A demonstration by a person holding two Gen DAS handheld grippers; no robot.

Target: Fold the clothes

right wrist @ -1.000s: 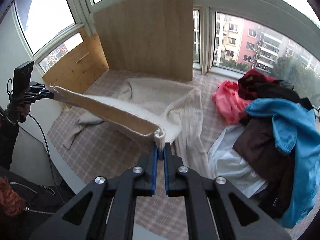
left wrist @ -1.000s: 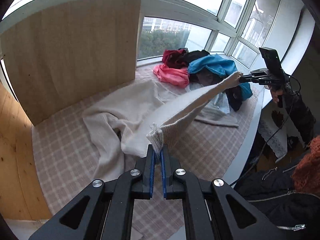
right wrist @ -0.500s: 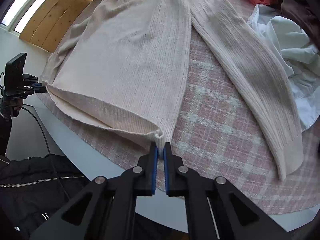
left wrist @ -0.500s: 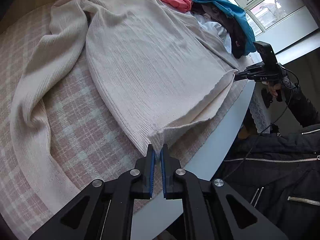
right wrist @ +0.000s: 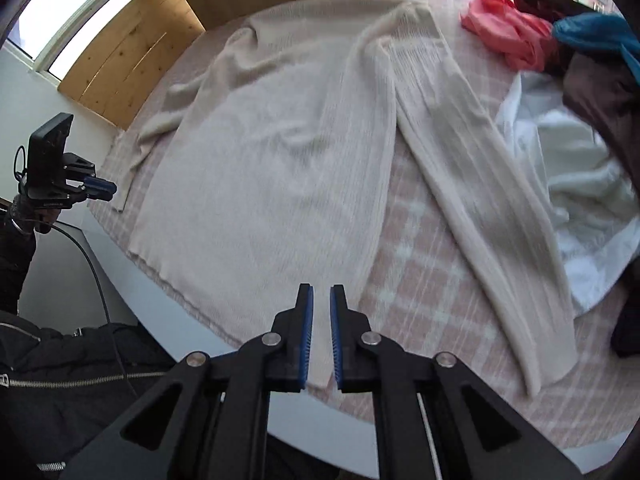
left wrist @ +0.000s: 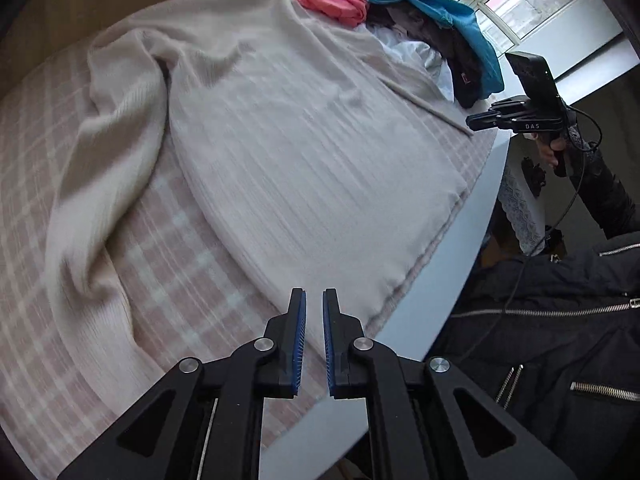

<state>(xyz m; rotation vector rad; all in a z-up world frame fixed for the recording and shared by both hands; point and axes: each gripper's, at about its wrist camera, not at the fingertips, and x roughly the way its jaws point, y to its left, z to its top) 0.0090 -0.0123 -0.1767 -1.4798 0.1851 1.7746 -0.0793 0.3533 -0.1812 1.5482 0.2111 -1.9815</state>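
Jaws, left wrist view: our left gripper (left wrist: 314, 308) stands slightly spread, with a narrow gap between its blue pads (left wrist: 301, 344) and nothing pinched; it hovers just above the near hem of the cream sweater (left wrist: 304, 152).
Sweater, left wrist view: we see it lying flat, body spread on the pink checked cloth (left wrist: 192, 280), hem along the table edge (left wrist: 452, 272); one sleeve (left wrist: 100, 168) lies rumpled to the left of the body.
Other hand, left wrist view: our right gripper (left wrist: 476, 122) hangs beside the far hem corner, apart from the fabric; from here we cannot tell how its jaws stand.
Pile, left wrist view: pink garment (left wrist: 332, 0), blue garment (left wrist: 440, 16) and dark garment (left wrist: 452, 48) are heaped beyond the sweater.
Jaws, right wrist view: our right gripper (right wrist: 321, 306) is likewise parted a little, empty, just over the hem.
Sweater, right wrist view: the body (right wrist: 272, 168) lies smooth; a long sleeve (right wrist: 472, 200) runs diagonally to the right, touching the white garment (right wrist: 580, 184).
Other hand, right wrist view: our left gripper (right wrist: 106, 189) is near the opposite hem corner, holding nothing.
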